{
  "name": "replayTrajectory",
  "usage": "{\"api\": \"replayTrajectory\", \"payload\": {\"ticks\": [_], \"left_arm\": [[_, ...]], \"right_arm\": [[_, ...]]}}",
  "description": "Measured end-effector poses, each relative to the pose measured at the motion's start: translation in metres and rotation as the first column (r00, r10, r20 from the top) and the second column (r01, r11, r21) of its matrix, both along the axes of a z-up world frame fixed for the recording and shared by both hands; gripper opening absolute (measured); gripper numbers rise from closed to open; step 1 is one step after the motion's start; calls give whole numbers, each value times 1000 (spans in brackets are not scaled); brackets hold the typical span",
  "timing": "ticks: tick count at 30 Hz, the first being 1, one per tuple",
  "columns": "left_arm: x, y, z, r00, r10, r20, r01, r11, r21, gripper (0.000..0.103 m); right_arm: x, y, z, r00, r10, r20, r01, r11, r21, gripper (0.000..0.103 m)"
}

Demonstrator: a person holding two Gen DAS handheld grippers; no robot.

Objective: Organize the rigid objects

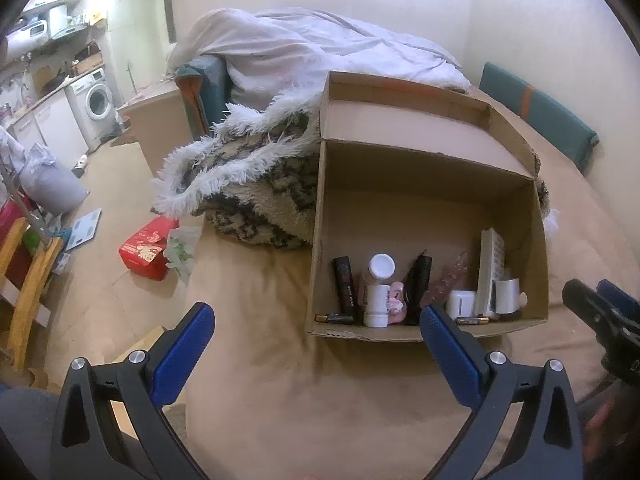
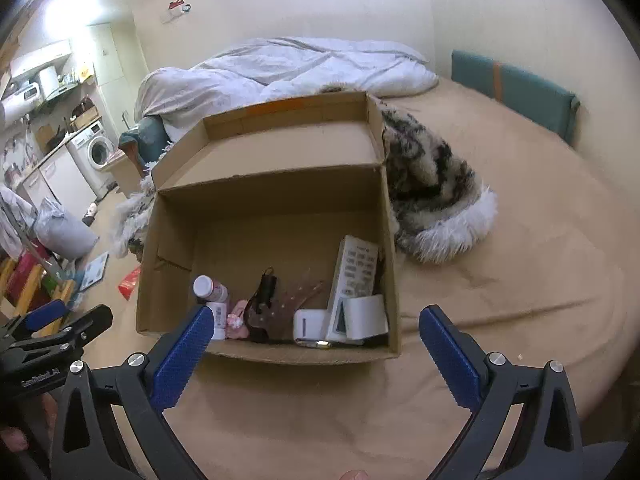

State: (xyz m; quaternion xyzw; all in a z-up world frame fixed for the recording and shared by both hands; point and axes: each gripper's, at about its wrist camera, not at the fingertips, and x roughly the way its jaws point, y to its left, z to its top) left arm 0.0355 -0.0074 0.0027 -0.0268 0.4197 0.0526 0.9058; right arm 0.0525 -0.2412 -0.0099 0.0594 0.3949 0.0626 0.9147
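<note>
An open cardboard box (image 1: 400,184) (image 2: 264,200) stands on the tan bed. Along its near wall lie a white bottle (image 1: 378,290) (image 2: 210,288), a black tube (image 1: 345,284), batteries (image 1: 334,318), a pink item (image 1: 396,300) (image 2: 236,320), a black object (image 1: 418,280) (image 2: 262,300), a small white box (image 1: 460,304) (image 2: 308,326), a white remote (image 1: 490,264) (image 2: 354,272) and a white roll (image 2: 366,316). My left gripper (image 1: 318,318) is open and empty, just in front of the box. My right gripper (image 2: 316,322) is open and empty, at the box's near edge.
A furry black-and-white blanket (image 1: 256,184) (image 2: 436,196) lies against the box. A white duvet (image 1: 312,44) (image 2: 280,68) is heaped behind. A teal headboard (image 1: 540,116) (image 2: 516,84) stands at the right. A red box (image 1: 146,248) and clutter lie on the floor at left.
</note>
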Motion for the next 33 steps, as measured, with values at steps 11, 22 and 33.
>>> {"api": "replayTrajectory", "payload": {"ticks": [11, 22, 33], "left_arm": [[1, 1, -1, 1000, 1, -9, -1, 1000, -5, 102], [1, 1, -1, 1000, 1, -4, -1, 1000, 2, 102], [0, 0, -3, 1000, -14, -13, 14, 1000, -7, 102]], "right_arm": [[1, -1, -1, 1000, -1, -10, 1, 1000, 3, 103], [0, 2, -3, 1000, 10, -20, -10, 1000, -13, 103], [4, -5, -8, 999, 0, -51, 2, 999, 35, 103]]}}
